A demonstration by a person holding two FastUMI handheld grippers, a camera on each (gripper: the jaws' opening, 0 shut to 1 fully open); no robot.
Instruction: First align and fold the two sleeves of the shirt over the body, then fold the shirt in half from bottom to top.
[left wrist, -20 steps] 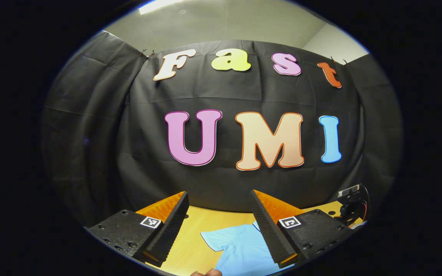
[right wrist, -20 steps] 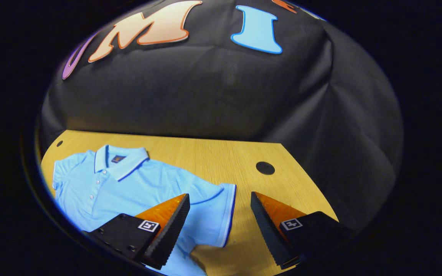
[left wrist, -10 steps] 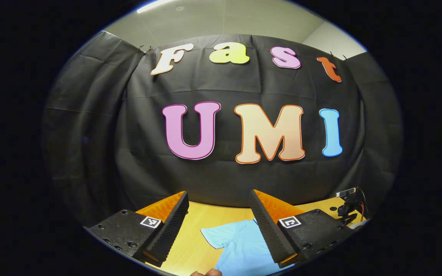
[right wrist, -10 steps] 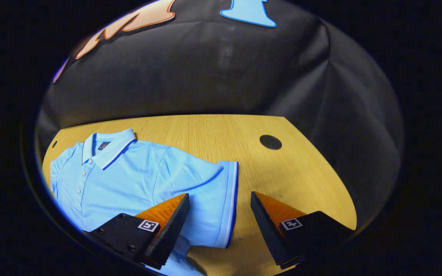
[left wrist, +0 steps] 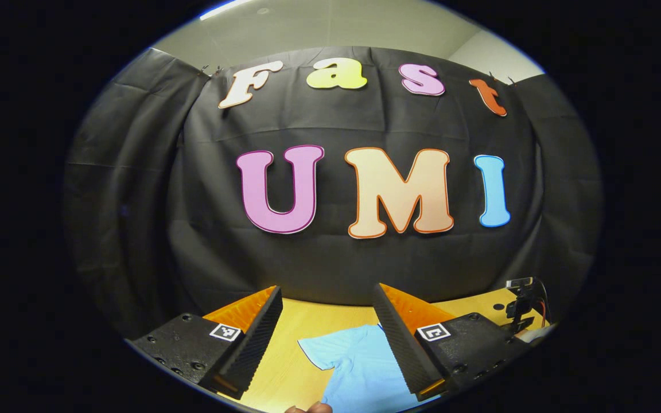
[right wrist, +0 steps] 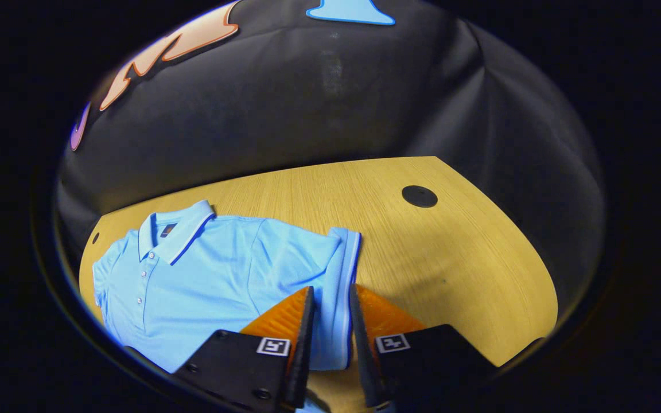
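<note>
A light blue polo shirt (right wrist: pixel 193 281) lies flat and face up on the wooden table (right wrist: pixel 457 258), collar toward the wall. In the right gripper view its near sleeve (right wrist: pixel 339 264) runs down between my fingers. My right gripper (right wrist: pixel 330 288) is shut on that sleeve near its white-trimmed cuff. In the left gripper view my left gripper (left wrist: pixel 326 288) is open and held above the table, facing the wall. Below it, between its fingers, lies the shirt's other sleeve (left wrist: pixel 330 351), untouched.
A round black hole cover (right wrist: pixel 419 196) sits in the table to the right of the sleeve. A small black camera on a stand (left wrist: pixel 521 298) is at the table's far right. Part of a hand (left wrist: pixel 307 408) shows at the bottom edge.
My right gripper dropped to the sleeve and its fingers closed from wide open onto the cuff. My left gripper tilted slightly and stayed open.
</note>
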